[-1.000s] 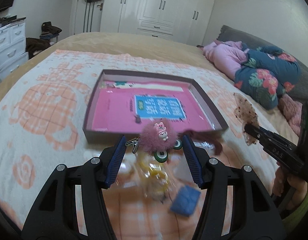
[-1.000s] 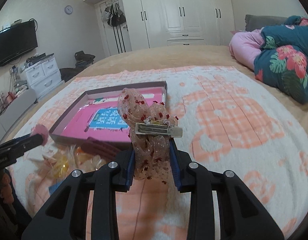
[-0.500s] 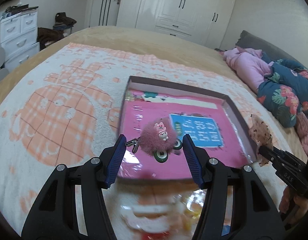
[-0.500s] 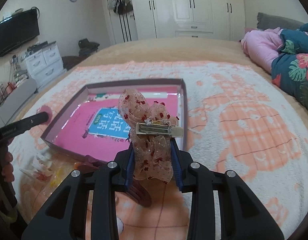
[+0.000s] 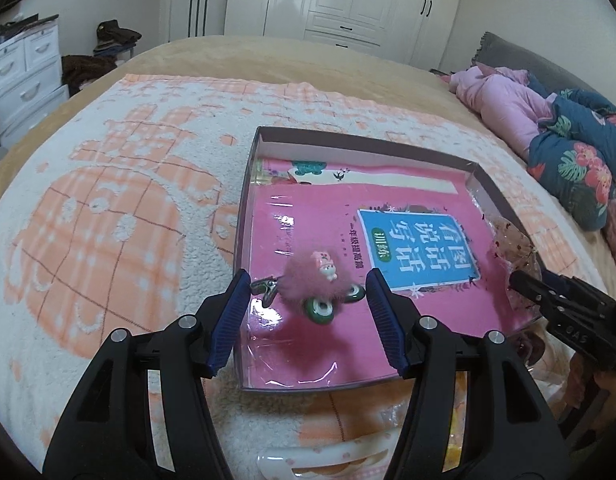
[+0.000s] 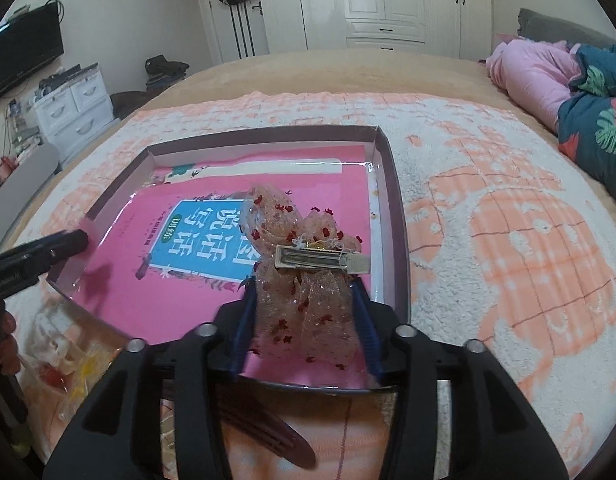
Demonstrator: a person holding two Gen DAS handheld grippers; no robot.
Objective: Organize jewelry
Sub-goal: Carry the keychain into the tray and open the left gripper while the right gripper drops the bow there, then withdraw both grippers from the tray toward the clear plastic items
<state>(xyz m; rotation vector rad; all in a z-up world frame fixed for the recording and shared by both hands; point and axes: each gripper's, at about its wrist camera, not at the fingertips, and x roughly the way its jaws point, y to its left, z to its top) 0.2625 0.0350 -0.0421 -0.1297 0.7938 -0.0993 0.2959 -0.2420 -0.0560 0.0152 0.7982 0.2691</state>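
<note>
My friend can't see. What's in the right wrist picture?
The right gripper holds a sheer peach bow hair clip with red specks above a shallow box holding a pink book, on a bed.

The left gripper (image 5: 308,292) is spread wide, its fingers parted. The right gripper (image 6: 305,300) is clamped, seen at three o'clock from the left.
</note>
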